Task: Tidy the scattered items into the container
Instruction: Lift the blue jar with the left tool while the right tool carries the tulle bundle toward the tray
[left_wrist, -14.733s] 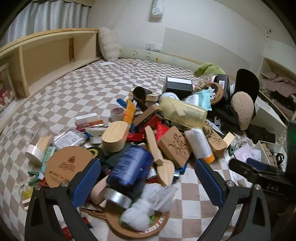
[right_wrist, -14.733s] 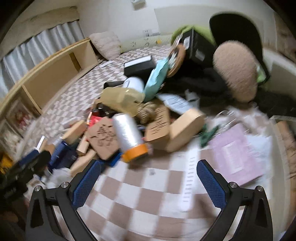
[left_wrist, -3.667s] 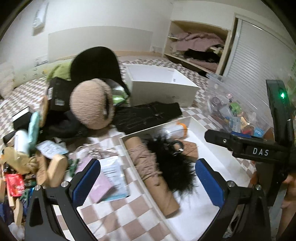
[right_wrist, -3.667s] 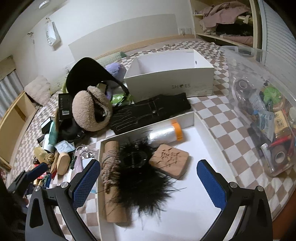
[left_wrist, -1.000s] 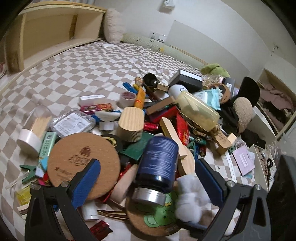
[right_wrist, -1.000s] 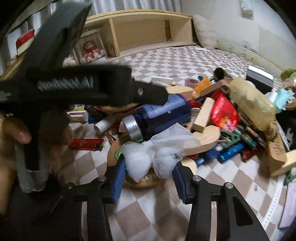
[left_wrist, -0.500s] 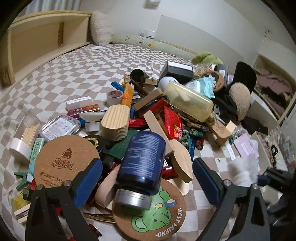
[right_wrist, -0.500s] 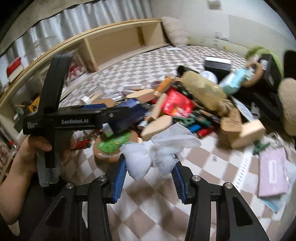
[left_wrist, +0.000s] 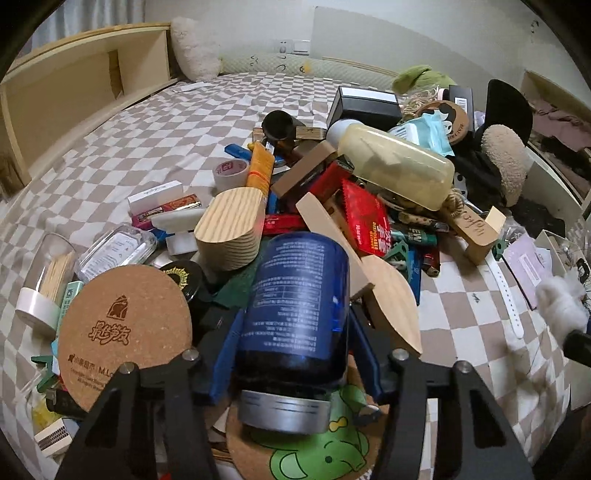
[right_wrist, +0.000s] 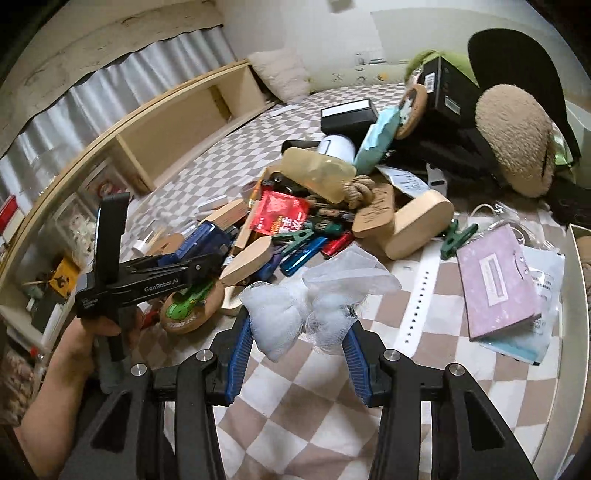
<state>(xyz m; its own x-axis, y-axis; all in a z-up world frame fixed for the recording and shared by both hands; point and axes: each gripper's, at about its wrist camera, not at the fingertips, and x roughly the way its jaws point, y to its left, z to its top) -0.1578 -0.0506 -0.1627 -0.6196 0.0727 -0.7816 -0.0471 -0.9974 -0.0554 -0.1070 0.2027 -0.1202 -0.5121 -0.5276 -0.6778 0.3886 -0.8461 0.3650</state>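
Left wrist view: the left gripper (left_wrist: 295, 332) has its jaws closing around the dark blue jar (left_wrist: 295, 291), which lies on its side, metal lid toward the camera. The blue pads sit against both flanks of the jar. Risk: the jar is smooth and round, and it rests on the green elephant coaster (left_wrist: 306, 450) with the wooden spatula (left_wrist: 369, 269) leaning on it. A lift could drag the spatula along or let the jar roll out of the pads. The cork coaster (left_wrist: 125, 328) lies just beside the left pad and could be nudged.

Right wrist view: the right gripper (right_wrist: 299, 332) holds the white mesh pouch (right_wrist: 314, 306) between narrow pads, above the checkered bed (right_wrist: 295, 387). Risk: the pouch is soft and loosely pinched, so it may slip free in transit. The container (right_wrist: 580, 314) shows only as a white rim at the right edge, well apart from the pile, so both loads must travel far.
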